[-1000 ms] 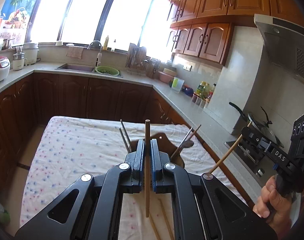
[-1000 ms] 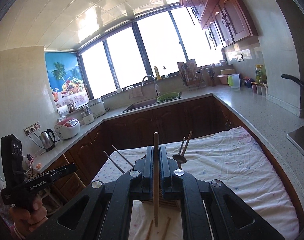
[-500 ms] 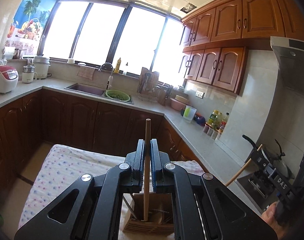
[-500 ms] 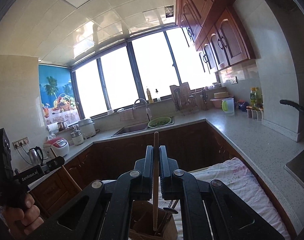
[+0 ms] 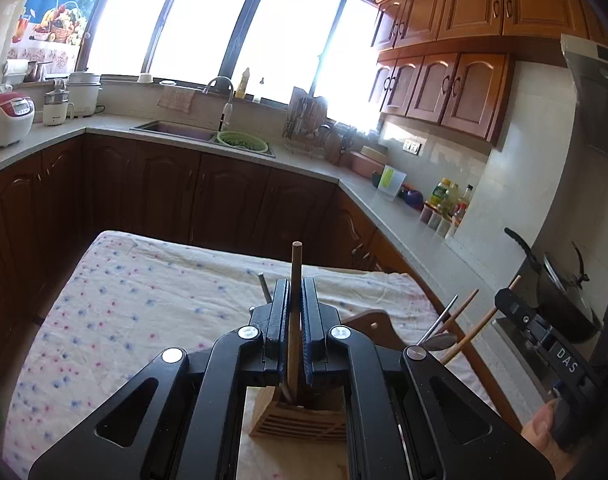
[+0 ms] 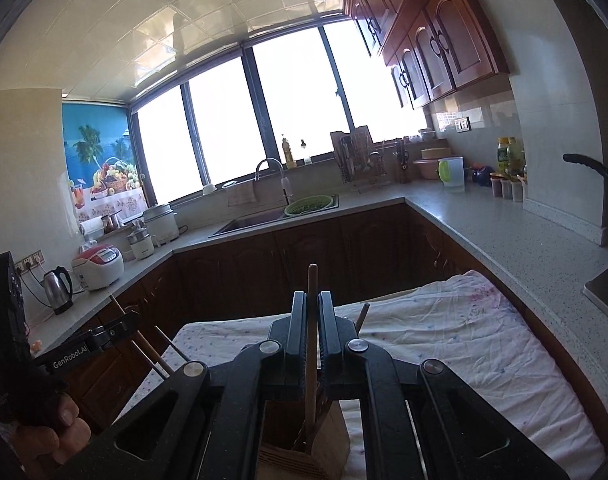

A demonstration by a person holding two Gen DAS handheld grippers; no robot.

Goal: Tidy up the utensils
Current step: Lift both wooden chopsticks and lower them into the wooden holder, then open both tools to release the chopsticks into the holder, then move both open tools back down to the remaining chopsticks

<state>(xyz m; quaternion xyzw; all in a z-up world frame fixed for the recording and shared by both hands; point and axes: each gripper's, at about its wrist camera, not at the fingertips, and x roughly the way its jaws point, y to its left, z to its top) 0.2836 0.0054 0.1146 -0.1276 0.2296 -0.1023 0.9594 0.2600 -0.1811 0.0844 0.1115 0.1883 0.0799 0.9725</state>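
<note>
chopstick [image 5: 295,312] clamped upright in left gripper [image 5: 292,300], lower tip already down inside wooden holder [image 5: 300,416] on the cloth-covered table [image 5: 136,300]. second chopstick [image 6: 311,340] pinched the same way in right gripper [image 6: 311,320], tip likewise dipping into holder [image 6: 307,446]. both jaw pairs shut tight on their sticks, no gap showing beside the wood. also standing in holder: a metal spoon [image 5: 437,338] and more sticks, leaning toward the right in the left view. step in hand, as judged: lowering both sticks into a compartment and letting go. best done slowly and straight down, keeping each stick near vertical so the tip slides along the divider instead of catching on it. worth checking that the tip sits deep enough before opening, or the stick may tip out over the rim. exact compartment not readable from here, hidden by the gripper bodies. opening one jaw pair at a time would lower the chance of the two grippers knocking each other or the leaning spoon. lifting away straight up afterward should avoid dragging the stick back out.
</note>
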